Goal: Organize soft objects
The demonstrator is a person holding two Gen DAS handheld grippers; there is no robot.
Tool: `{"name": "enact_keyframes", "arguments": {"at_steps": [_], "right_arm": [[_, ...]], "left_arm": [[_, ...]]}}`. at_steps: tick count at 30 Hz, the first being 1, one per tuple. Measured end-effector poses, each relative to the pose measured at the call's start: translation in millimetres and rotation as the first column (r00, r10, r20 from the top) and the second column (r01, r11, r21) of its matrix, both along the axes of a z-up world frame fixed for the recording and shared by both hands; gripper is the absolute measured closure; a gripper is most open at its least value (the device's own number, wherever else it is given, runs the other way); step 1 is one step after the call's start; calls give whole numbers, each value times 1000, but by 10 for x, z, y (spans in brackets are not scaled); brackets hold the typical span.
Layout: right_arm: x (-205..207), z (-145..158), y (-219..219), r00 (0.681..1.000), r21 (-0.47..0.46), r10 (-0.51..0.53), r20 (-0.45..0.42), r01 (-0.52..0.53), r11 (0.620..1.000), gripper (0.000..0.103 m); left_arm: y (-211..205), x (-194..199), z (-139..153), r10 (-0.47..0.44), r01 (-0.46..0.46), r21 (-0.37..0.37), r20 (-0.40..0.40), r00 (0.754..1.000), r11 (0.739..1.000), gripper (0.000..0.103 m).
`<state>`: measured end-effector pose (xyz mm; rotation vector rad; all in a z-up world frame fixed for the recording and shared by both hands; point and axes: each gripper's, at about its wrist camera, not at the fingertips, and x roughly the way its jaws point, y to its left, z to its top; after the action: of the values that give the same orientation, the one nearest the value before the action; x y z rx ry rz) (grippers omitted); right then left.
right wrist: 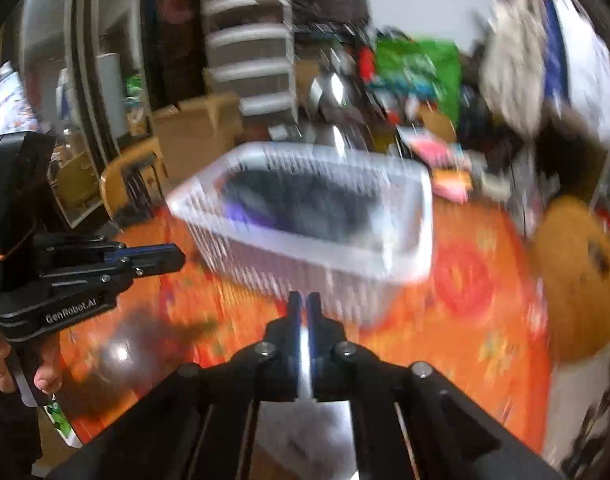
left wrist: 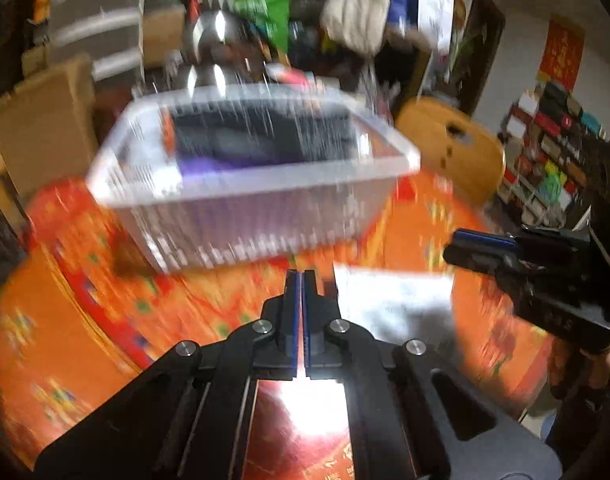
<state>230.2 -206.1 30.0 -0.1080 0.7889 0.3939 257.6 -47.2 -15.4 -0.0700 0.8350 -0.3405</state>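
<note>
A clear plastic basket [left wrist: 265, 208] stands on the orange patterned tablecloth [left wrist: 105, 320]; it also shows in the right wrist view [right wrist: 325, 276]. Dark and purple soft items [left wrist: 261, 140] lie inside it, and they show in the right wrist view too [right wrist: 305, 204]. My left gripper [left wrist: 302, 280] is shut and empty, just in front of the basket. My right gripper [right wrist: 304, 304] is shut and empty, close to the basket's near wall. Each gripper shows in the other's view, the right one [left wrist: 461, 248] and the left one [right wrist: 173, 256]. Both views are blurred.
A white sheet [left wrist: 393, 296] lies on the cloth right of my left gripper. A wooden chair back [left wrist: 449, 144] stands beyond the table at right. Cardboard boxes [left wrist: 45, 120], a drawer tower [right wrist: 249, 40] and heaped clutter crowd the back.
</note>
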Motion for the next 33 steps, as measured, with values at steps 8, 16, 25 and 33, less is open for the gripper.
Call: {"name": "enact_keyframes", "arguments": {"at_steps": [8,16,25,33], "right_arm": [[-379,-864,-613,979,67,-147,-143,158,985,47],[-371,-1100,-679,976,101,-140,-169,158,982,46],[-279,-1111,-573,983,105,-67,-173,86,991,64],[-352,-1088,-309,991,45,-28,-133,34,998,79]], "left_arm": [[-478,-84,-718,-48,49,12,-108,993,999,66],[-649,-154,-833,-89,92,29,-94,992,995,57],[-732,-178,-875,-169,161,-75,-108,980,984,71],[-601,-292,-878,-137,127,-90,-112,984,988,78]]}}
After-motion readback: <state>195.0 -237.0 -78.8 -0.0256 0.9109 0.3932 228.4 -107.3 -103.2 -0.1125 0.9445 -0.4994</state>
